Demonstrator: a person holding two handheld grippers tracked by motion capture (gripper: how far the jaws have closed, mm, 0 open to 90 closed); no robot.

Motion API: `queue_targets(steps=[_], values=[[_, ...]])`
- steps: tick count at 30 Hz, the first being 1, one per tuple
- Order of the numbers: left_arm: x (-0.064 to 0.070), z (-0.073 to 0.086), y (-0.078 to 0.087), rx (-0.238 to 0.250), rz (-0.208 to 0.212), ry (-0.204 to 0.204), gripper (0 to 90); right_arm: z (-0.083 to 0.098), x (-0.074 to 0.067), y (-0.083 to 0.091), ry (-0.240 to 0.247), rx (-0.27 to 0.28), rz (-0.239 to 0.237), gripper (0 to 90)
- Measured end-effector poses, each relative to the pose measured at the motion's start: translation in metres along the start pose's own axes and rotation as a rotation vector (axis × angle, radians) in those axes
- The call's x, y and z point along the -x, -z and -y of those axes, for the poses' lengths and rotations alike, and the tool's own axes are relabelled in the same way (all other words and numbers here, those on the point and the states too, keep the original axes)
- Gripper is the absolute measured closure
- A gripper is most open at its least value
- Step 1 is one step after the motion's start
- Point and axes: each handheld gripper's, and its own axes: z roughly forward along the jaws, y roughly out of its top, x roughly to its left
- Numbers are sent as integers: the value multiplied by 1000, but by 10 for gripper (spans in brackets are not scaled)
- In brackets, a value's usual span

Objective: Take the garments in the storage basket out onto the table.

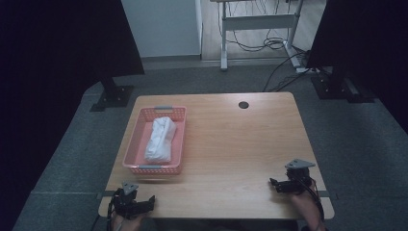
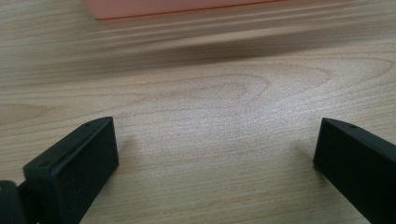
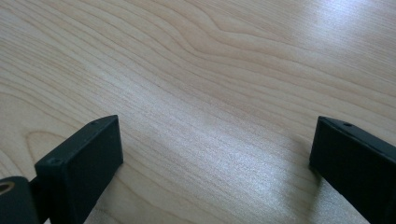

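A pink plastic basket (image 1: 133,144) stands on the left half of the wooden table (image 1: 231,144), and a white crumpled bundle (image 1: 160,138) lies inside it. My left gripper (image 1: 144,204) rests at the table's front left corner, just in front of the basket. In the left gripper view it (image 2: 217,123) is open over bare wood, with the basket's pink base (image 2: 177,5) at the top edge. My right gripper (image 1: 275,185) sits near the front right corner. Its jaws (image 3: 218,120) are wide apart in the right gripper view, with nothing between them.
A round dark cable hole (image 1: 243,104) marks the table's far edge. Two black stands (image 1: 113,94) flank the table on the grey carpet. A desk frame with loose cables (image 1: 262,43) stands further back.
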Motion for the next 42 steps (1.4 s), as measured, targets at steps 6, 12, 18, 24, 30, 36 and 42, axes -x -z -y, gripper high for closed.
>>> queue_targets(steps=[6, 12, 18, 24, 30, 36, 42], values=[[0, 0, 0, -2, 5, -4, 0, 0, 0, 0, 1, 0, -1, 21], [0, -1, 0, -8, 2, -3, 0, 0, 0, 0, 0, 0, -1, 21], [0, -1, -1, -2, 4, -6, 0, 0, 0, 0, 0, 0, -1, 21], [0, -3, -1, -6, -3, 15, 2, 0, 0, 0, 1, 0, -1, 21], [-1, -5, 1, -13, -2, 40, 30, 0, 0, 0, 0, 0, -1, 21], [-2, -6, 4, -18, 4, 44, 44, 0, 0, 0, 1, 0, -2, 21], [-2, -11, 10, -10, 9, 34, 48, 0, 0, 0, 1, 0, -2, 21]])
